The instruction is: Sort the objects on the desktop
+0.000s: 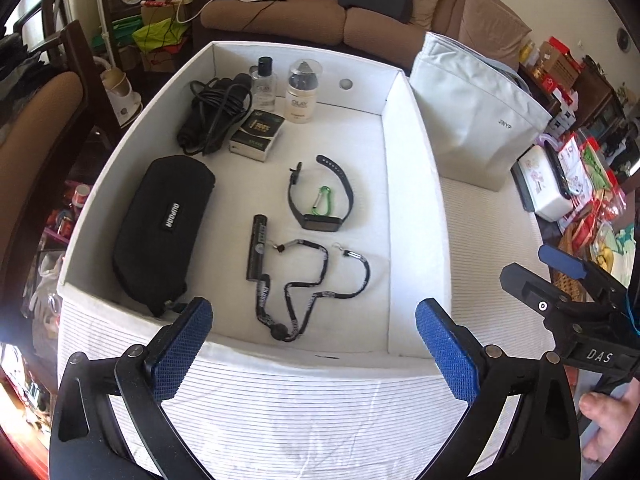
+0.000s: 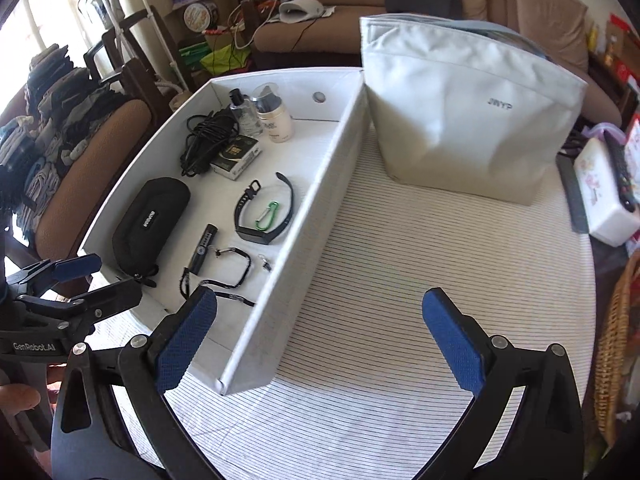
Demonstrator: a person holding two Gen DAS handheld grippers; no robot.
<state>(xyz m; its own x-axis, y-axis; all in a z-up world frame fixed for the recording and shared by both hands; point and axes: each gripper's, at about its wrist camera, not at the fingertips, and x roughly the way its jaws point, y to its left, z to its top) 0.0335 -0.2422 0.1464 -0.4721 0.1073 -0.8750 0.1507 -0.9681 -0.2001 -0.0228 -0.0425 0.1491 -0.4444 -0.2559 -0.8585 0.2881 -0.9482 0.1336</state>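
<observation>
A white open box (image 1: 412,184) (image 2: 316,216) stands on the striped tablecloth. Inside lie a black zip case (image 1: 160,232) (image 2: 150,224), a coiled black cable (image 1: 212,116) (image 2: 206,140), a small dark carton (image 1: 258,134) (image 2: 236,158), two Olay bottles (image 1: 300,96) (image 2: 276,118), a black smart band (image 1: 320,200) (image 2: 260,216) with a green carabiner (image 1: 323,202) (image 2: 267,216), a black pen-like device (image 1: 257,246) (image 2: 203,248) and a black lanyard (image 1: 312,288) (image 2: 232,272). My left gripper (image 1: 312,348) hangs open above the box's near wall, empty. My right gripper (image 2: 320,344) is open over the cloth, right of the box, empty.
A pale grey fabric bag (image 1: 476,120) (image 2: 472,112) stands right of the box. A white tissue box (image 2: 604,196), packets (image 1: 588,176) and a wicker basket (image 2: 616,352) crowd the table's right edge. Chairs (image 2: 100,152) stand left, a brown sofa (image 1: 312,4) behind.
</observation>
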